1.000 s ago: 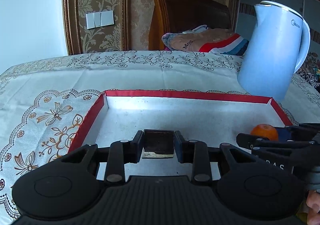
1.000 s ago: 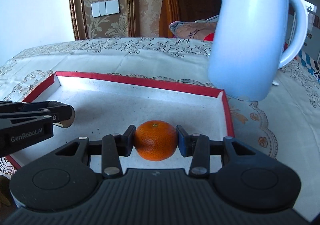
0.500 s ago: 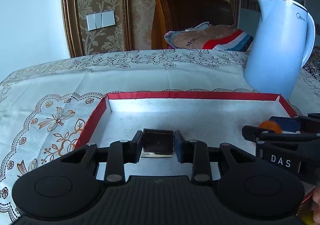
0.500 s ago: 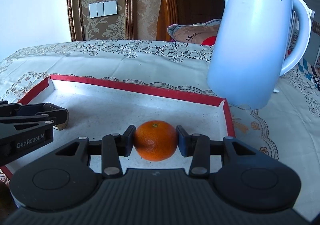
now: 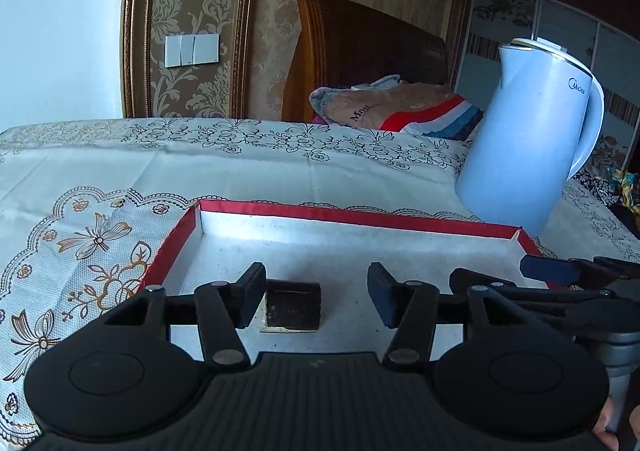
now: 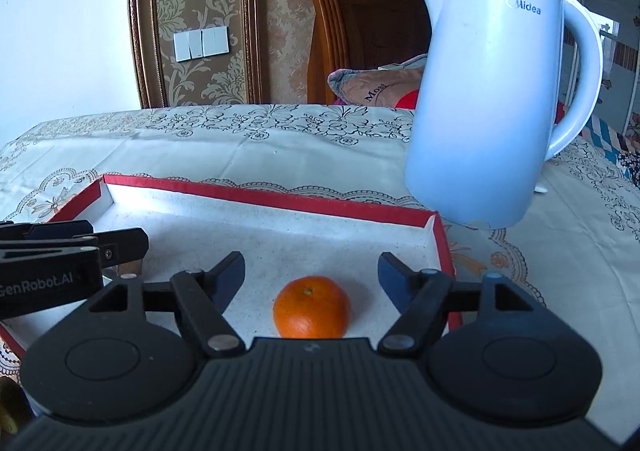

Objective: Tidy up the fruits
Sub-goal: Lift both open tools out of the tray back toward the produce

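A shallow red-rimmed tray [image 5: 360, 213] with a white floor lies on the patterned tablecloth. In the left wrist view a dark brown block [image 5: 294, 305] with a pale underside rests on the tray floor. My left gripper [image 5: 316, 297] has its jaws opening around it: the block lies close by the left finger [image 5: 252, 297] and well clear of the right one. In the right wrist view an orange mandarin [image 6: 312, 307] sits on the tray [image 6: 260, 193] floor between the opening jaws of my right gripper [image 6: 312, 275], touching neither finger. Each gripper shows at the edge of the other's view.
A tall pale-blue kettle [image 6: 480, 111] stands on the cloth just behind the tray's far right corner [image 5: 528, 147]. A wooden chair back [image 5: 360, 51] with folded cloth is beyond the table. A hand [image 5: 608, 427] shows at the bottom right.
Both grippers have opened. The right one let go of the mandarin, which now sits on the tray floor. The left one let go of the dark block, which stays beside its left finger.
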Demonstrator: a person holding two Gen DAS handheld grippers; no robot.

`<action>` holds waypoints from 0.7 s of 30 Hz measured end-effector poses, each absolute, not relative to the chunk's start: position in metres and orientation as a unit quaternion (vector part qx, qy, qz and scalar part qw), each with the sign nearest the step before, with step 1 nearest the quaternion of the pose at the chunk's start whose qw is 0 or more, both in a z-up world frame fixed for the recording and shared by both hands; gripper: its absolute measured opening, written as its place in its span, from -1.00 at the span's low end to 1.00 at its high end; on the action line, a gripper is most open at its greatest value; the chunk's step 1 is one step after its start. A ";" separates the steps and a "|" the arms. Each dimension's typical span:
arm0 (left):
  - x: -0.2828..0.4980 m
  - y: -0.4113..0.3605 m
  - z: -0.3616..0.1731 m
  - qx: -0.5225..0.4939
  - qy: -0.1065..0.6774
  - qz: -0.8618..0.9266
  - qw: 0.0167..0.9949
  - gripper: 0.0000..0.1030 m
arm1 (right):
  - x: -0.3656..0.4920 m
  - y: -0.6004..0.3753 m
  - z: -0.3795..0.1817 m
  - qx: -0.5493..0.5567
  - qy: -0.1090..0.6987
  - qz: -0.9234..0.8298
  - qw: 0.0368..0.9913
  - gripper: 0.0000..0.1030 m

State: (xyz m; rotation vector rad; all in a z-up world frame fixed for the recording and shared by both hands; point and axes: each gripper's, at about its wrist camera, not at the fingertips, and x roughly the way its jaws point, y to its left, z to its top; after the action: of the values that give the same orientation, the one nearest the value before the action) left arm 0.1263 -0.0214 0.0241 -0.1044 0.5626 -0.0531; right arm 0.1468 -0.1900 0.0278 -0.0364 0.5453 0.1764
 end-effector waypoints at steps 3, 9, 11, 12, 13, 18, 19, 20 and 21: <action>0.123 -0.022 0.025 -0.055 0.277 -0.033 0.959 0.08 | 0.146 -0.192 0.028 -0.008 0.266 0.092 0.959 0.40; 0.110 -0.011 0.034 -0.076 0.258 -0.036 0.963 0.08 | 0.136 -0.201 0.035 0.022 0.243 0.099 0.965 0.48; 0.102 -0.006 0.036 -0.074 0.248 -0.030 0.965 0.08 | 0.132 -0.206 0.037 0.030 0.237 0.100 0.966 0.49; 0.098 -0.003 0.036 -0.072 0.243 -0.027 0.967 0.08 | 0.129 -0.208 0.037 0.031 0.235 0.100 0.966 0.51; 0.093 0.000 0.037 -0.070 0.239 -0.024 0.968 0.08 | 0.127 -0.210 0.037 0.033 0.232 0.097 0.967 0.57; 0.067 0.020 0.037 -0.088 0.229 -0.017 0.969 0.16 | 0.116 -0.221 0.035 0.048 0.230 0.093 0.968 0.58; 0.063 0.023 0.037 -0.093 0.227 -0.017 0.969 0.22 | 0.114 -0.223 0.034 0.053 0.233 0.094 0.967 0.58; 0.059 0.025 0.036 -0.096 0.225 -0.016 0.969 0.22 | 0.113 -0.224 0.033 0.057 0.235 0.094 0.966 0.58; 0.056 0.027 0.036 -0.096 0.223 -0.015 0.970 0.22 | 0.110 -0.226 0.031 0.059 0.236 0.092 0.966 0.58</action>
State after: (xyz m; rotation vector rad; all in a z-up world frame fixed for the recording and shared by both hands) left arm 0.0555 0.0274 0.0362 -0.1935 0.4499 -0.0298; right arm 0.1101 -0.2256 0.0313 0.1195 0.4777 0.1865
